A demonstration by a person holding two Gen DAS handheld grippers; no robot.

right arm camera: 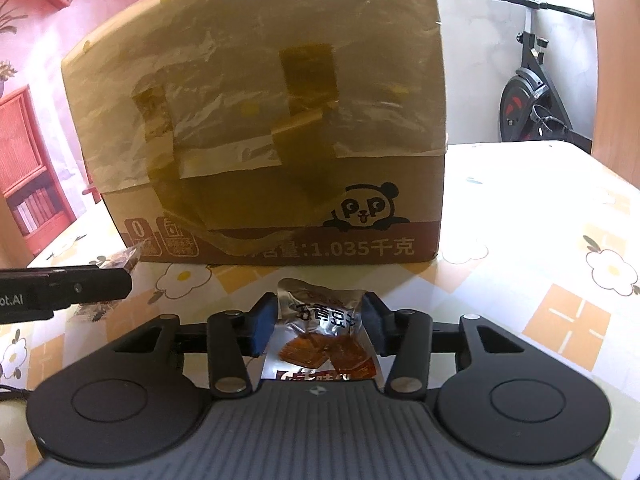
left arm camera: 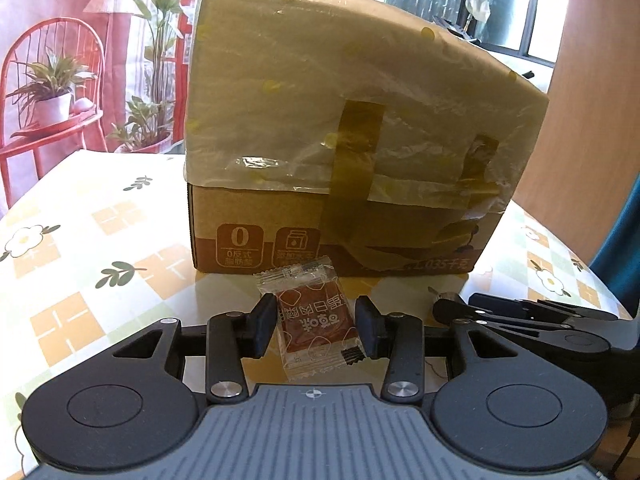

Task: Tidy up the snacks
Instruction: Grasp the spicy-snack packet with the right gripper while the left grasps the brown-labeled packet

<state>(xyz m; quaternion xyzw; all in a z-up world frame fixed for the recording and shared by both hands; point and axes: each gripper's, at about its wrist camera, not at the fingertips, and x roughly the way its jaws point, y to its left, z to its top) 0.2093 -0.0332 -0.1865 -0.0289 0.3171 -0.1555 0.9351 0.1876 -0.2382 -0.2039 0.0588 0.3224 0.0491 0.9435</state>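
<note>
A taped cardboard box (left arm camera: 344,128) with plastic film over its top stands on the table just ahead; it also fills the right wrist view (right arm camera: 260,128). My left gripper (left arm camera: 316,326) is shut on a clear packet with a brown snack (left arm camera: 316,320), held in front of the box's lower left. My right gripper (right arm camera: 320,322) is shut on a silver packet of dried tofu (right arm camera: 324,332), in front of the box's middle. The right gripper shows at the right of the left wrist view (left arm camera: 528,316). The left gripper's finger and its packet show at the left of the right wrist view (right arm camera: 68,288).
The table carries a checked floral cloth (left arm camera: 80,264). A red chair with potted plants (left arm camera: 52,92) stands behind on the left. An exercise bike (right arm camera: 532,92) stands behind on the right.
</note>
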